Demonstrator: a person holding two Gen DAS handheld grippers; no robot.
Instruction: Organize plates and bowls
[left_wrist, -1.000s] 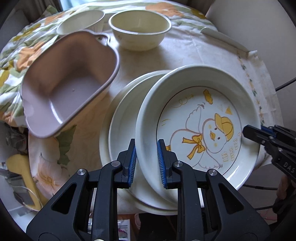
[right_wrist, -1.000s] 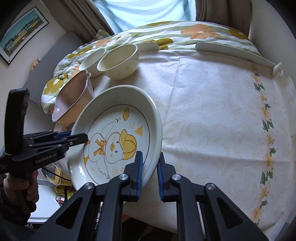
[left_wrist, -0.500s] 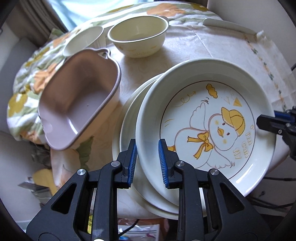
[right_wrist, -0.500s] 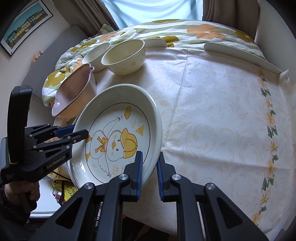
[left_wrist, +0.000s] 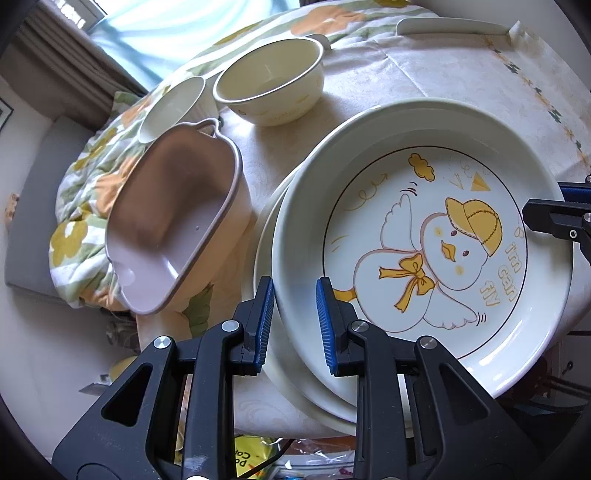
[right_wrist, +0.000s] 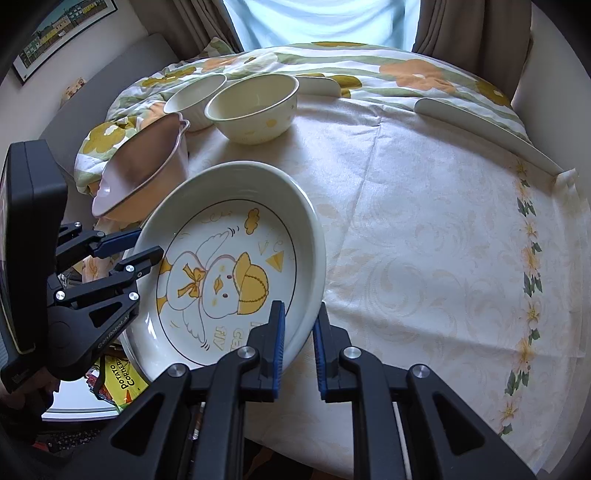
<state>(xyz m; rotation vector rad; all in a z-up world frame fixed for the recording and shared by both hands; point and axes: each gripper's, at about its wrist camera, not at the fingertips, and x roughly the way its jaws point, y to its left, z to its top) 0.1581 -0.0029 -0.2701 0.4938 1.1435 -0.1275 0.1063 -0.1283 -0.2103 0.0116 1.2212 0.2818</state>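
A cream plate with a yellow duck drawing (left_wrist: 424, 240) (right_wrist: 221, 266) lies over a plain cream plate (left_wrist: 264, 251) at the table's near edge. My left gripper (left_wrist: 294, 325) (right_wrist: 142, 245) is shut on the duck plate's left rim. Whether the lower plate's rim is also between its pads I cannot tell. My right gripper (right_wrist: 298, 343) (left_wrist: 543, 206) is shut on the opposite rim. A pink square dish (left_wrist: 173, 221) (right_wrist: 136, 173) stands to the left. Behind it are a cream bowl (left_wrist: 269, 88) (right_wrist: 255, 107) and a small white bowl (left_wrist: 173, 107) (right_wrist: 192, 96).
The round table wears a pale patterned cloth (right_wrist: 424, 240), bare to the right of the plates. A flowered quilt (right_wrist: 369, 66) lies behind the table. White curved chair backs (right_wrist: 480, 125) touch the far edge. A yellow snack packet (right_wrist: 122, 376) lies below the near edge.
My left hand has rolled and shifted slightly, and the duck plate now covers more of the plain plate. The right gripper keeps its hold and has barely moved.
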